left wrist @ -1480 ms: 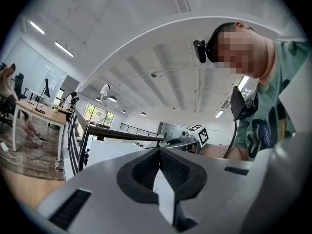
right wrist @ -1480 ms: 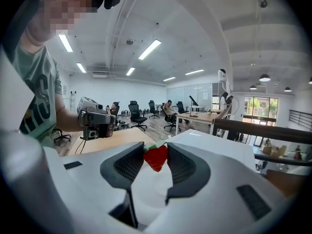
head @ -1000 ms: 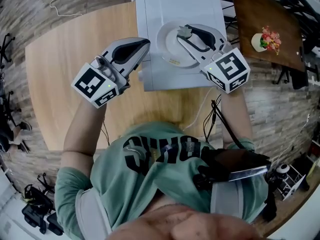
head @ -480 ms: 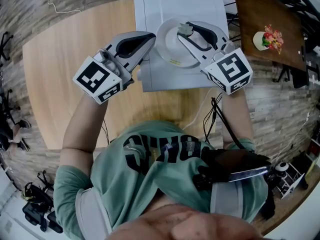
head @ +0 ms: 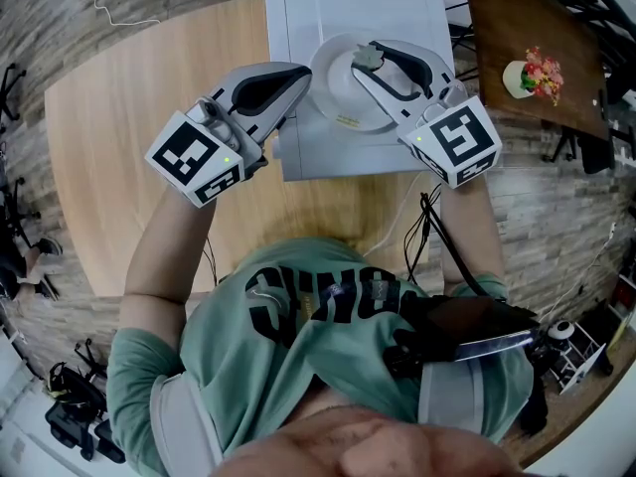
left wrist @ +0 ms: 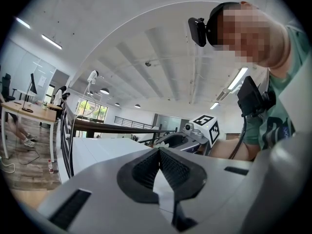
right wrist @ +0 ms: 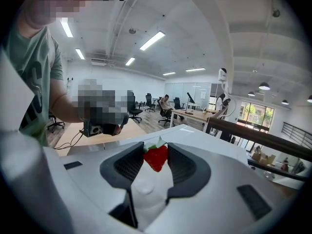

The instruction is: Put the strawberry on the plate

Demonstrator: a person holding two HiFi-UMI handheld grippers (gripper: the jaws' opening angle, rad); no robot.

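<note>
Strawberry [right wrist: 156, 159], soft and probably easily bruised, sits pinched at its flanks between 2 jaws of the right gripper [right wrist: 156, 150], upper centre above the plate [head: 333, 92]; left gripper [left wrist: 159, 155] closed, empty.

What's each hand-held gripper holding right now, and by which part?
The right hand-held gripper pinches the strawberry by its sides, at the jaw tips. The left hand-held gripper is shut, empty.

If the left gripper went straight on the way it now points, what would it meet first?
Most likely the left rim of the plate, just ahead of the left gripper, whose fingers are closed. Height is unclear; passing above it, it would reach the right gripper holding the strawberry.
</note>
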